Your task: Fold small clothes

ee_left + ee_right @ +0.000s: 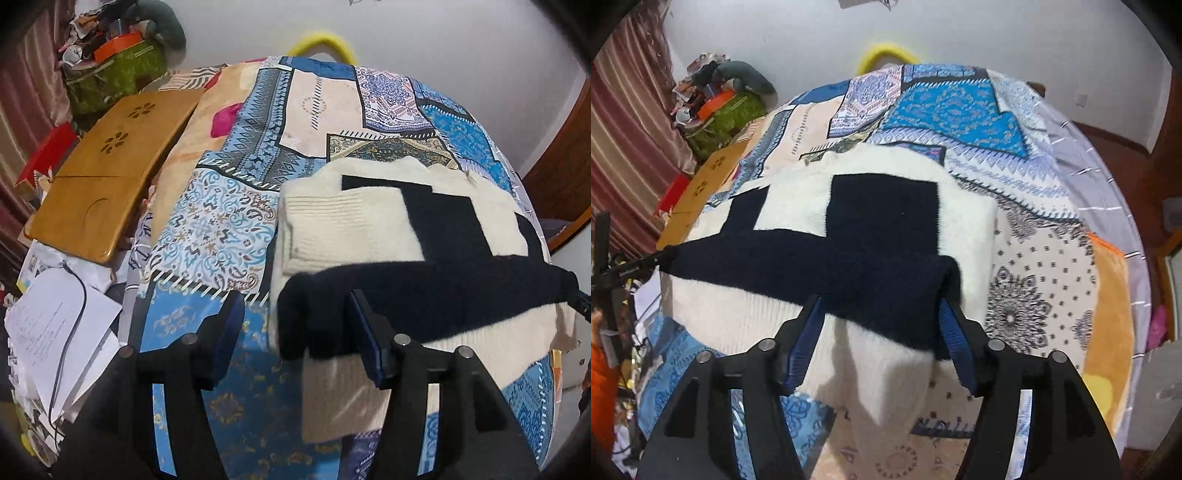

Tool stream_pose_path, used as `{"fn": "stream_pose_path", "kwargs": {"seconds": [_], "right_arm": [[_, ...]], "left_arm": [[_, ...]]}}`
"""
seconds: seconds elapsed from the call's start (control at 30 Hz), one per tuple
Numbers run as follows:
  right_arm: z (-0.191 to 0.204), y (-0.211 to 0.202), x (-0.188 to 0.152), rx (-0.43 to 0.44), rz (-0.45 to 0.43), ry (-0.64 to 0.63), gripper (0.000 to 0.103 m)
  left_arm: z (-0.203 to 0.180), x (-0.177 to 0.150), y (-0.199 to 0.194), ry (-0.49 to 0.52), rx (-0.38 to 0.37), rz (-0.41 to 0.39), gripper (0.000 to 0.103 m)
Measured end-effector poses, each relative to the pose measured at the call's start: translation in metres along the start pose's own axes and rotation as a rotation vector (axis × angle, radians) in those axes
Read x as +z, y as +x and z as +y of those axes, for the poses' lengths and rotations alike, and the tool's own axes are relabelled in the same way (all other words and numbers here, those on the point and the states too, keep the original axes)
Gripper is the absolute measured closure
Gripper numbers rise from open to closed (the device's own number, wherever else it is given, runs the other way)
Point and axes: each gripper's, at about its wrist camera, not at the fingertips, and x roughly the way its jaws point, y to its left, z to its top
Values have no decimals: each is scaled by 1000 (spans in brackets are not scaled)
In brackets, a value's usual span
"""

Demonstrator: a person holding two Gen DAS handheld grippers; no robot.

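A cream and navy knit sweater [354, 218] lies folded on a patterned blue blanket [221, 229] spread over a bed. My left gripper [295, 332] stands open at the sweater's near left corner. The navy edge sits between its jaws, beside the right finger and apart from the left one. In the right wrist view, the sweater [886, 206] fills the middle. My right gripper [881, 336] is open over its near right corner, with the navy band and a cream fold lying loose between the blue pads [809, 332].
A wooden lap tray [110, 177] rests at the bed's left edge, with papers and a cable [55, 325] below it. A green bag piled with clutter [118, 74] stands by the striped curtain [631, 147]. The patterned blanket [1041, 280] extends to the right of the sweater.
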Motion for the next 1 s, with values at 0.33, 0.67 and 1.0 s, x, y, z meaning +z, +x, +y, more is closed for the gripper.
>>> {"fn": "stream_pose_path", "kwargs": {"seconds": [0.33, 0.67, 1.0], "right_arm": [[-22, -10, -19, 21, 34, 86, 42], [-8, -2, -37, 102, 77, 67, 59], [19, 3, -30, 149, 71, -18, 91]], "left_arm": [[-1, -30, 0, -9, -55, 60, 46], [-19, -49, 16, 21, -102, 139, 47], [-38, -42, -4, 122, -131, 70, 93]]}}
